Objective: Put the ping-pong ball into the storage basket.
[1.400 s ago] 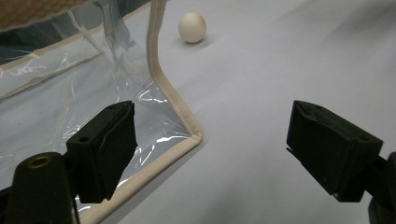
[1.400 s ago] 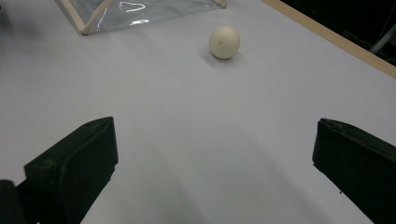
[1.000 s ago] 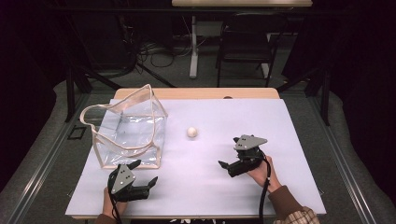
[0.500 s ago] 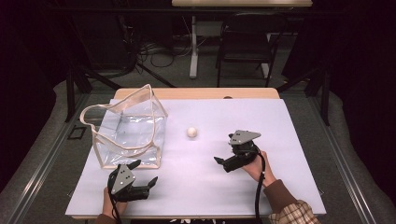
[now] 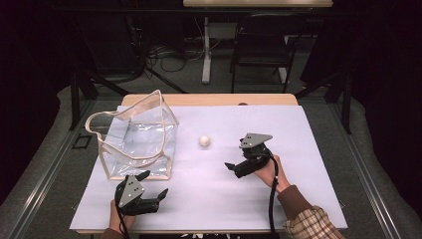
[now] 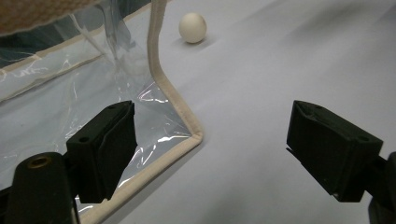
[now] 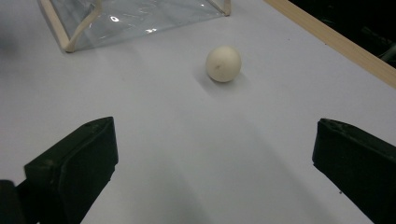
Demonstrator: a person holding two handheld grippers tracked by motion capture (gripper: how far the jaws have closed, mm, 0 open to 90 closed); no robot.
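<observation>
High view: a clear bag (image 5: 137, 137) with cream trim is seen standing at the left of the white-covered tabletop (image 5: 308, 129), and a small cream ball (image 5: 204, 141) lies bare near the middle, apart from the bag. The right gripper (image 5: 238, 167) is held right of the ball with its fingers spread, nothing between them; the left gripper (image 5: 155, 185) is seen at the near edge, just in front of the bag, likewise released. Beyond the tabletop a chair (image 5: 261, 45) and floor cables (image 5: 164, 55) are half lost in darkness.

Left gripper view: the bag's trimmed corner (image 6: 187, 126) is seen between the spread fingers (image 6: 105, 149), the ball (image 6: 192, 27) beyond it.

Right gripper view: the ball (image 7: 223, 64) lies ahead of the parted fingers (image 7: 74, 168); the bag (image 7: 135, 16) is cut off at the top edge.
</observation>
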